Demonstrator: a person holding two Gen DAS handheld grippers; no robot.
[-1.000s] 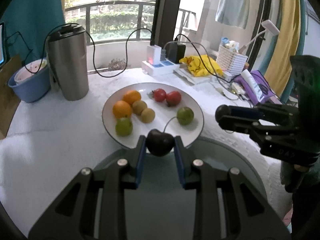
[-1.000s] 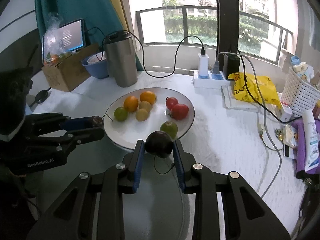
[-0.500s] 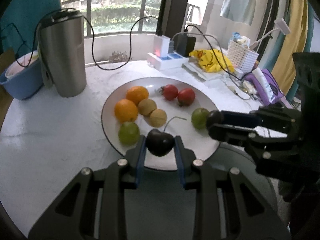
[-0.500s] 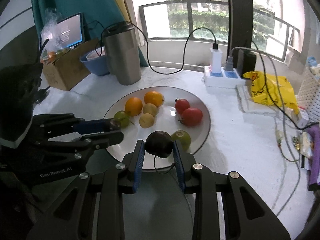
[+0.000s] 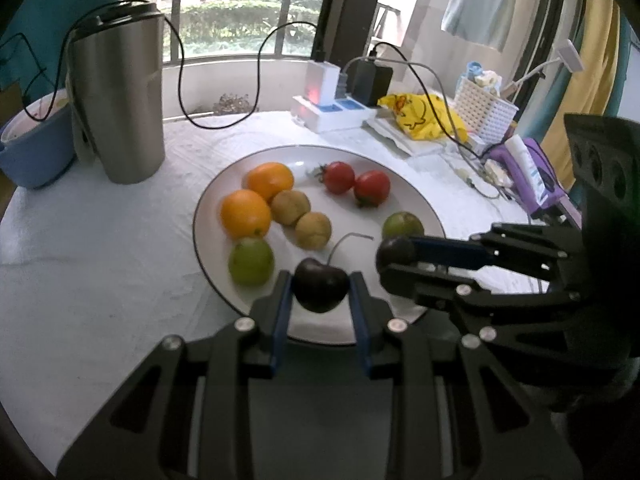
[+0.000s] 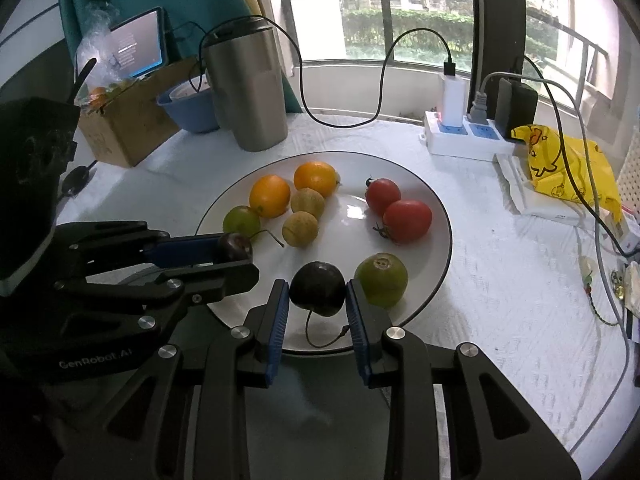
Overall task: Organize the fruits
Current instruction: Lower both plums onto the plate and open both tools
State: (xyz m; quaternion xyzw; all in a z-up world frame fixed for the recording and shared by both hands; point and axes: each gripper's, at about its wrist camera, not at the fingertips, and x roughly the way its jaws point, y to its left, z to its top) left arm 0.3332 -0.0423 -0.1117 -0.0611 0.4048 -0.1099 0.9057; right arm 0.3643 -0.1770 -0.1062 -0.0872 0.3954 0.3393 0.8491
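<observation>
A white plate (image 5: 208,216) (image 6: 440,216) holds two oranges (image 5: 245,213), two yellow-brown fruits (image 5: 313,229), two red tomatoes (image 5: 371,187) and two green fruits (image 5: 250,261). My left gripper (image 5: 320,290) is shut on a dark cherry (image 5: 320,289) with a stem, over the plate's near rim. My right gripper (image 6: 317,289) is shut on a second dark cherry (image 6: 317,287), just left of a green fruit (image 6: 381,278). Each gripper also shows in the other's view, the right (image 5: 394,251) and the left (image 6: 236,247).
A steel kettle (image 5: 118,104) and a blue bowl (image 5: 32,148) stand at the back left. A white power strip (image 5: 328,114) with cables, a yellow bag (image 5: 424,118) and a white basket (image 5: 484,110) lie behind the plate. A cardboard box (image 6: 128,120) is far left.
Both grippers have moved forward over the plate's near edge, each still holding its cherry. They have come closer together.
</observation>
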